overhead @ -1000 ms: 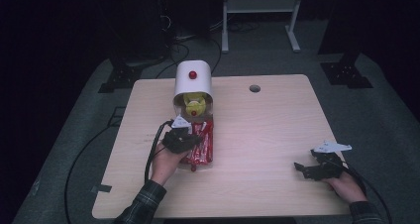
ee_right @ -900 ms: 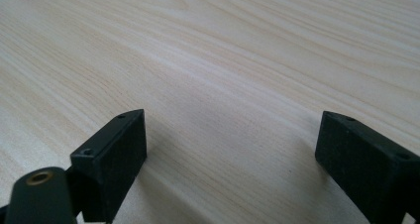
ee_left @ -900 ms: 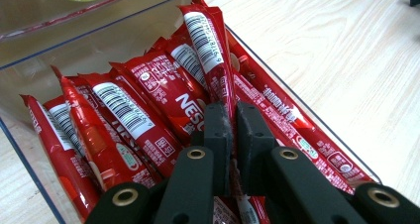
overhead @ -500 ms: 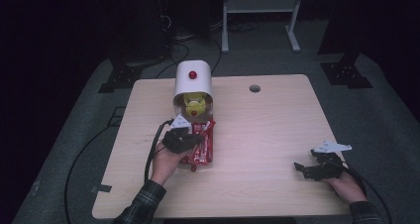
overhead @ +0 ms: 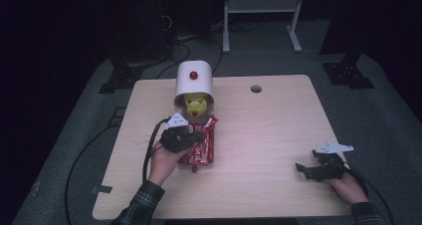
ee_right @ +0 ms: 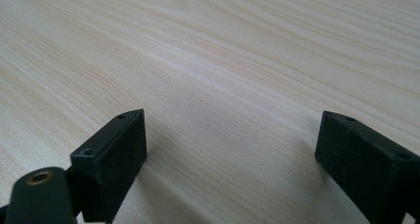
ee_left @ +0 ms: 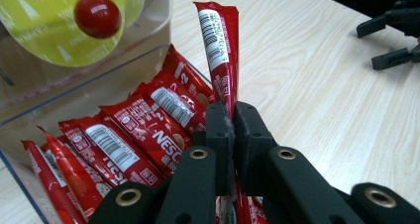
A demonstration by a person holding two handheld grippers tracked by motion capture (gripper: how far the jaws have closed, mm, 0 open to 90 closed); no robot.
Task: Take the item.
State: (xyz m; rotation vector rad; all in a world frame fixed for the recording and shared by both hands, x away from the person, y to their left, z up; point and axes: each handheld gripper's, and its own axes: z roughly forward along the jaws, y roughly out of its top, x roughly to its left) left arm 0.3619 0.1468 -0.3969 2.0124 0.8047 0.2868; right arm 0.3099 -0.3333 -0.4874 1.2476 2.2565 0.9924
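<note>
Sachet pinched upright in the left gripper, beside a clear tray of red sachets.

In the left gripper view the two black jaws were pressed together on the lower part of one red sachet, which stood up toward the top centre of the frame with its barcode showing; the other sachets lay stacked in the tray at lower left, under a yellow-green lid with a red knob at upper left. In the high view the left gripper sat left of centre over the sachets, just below a white container near the table's far edge. The right gripper rested at lower right of the table, well apart from the rest; in the right gripper view its jaws stood spread wide over bare wood, holding nothing.
</note>
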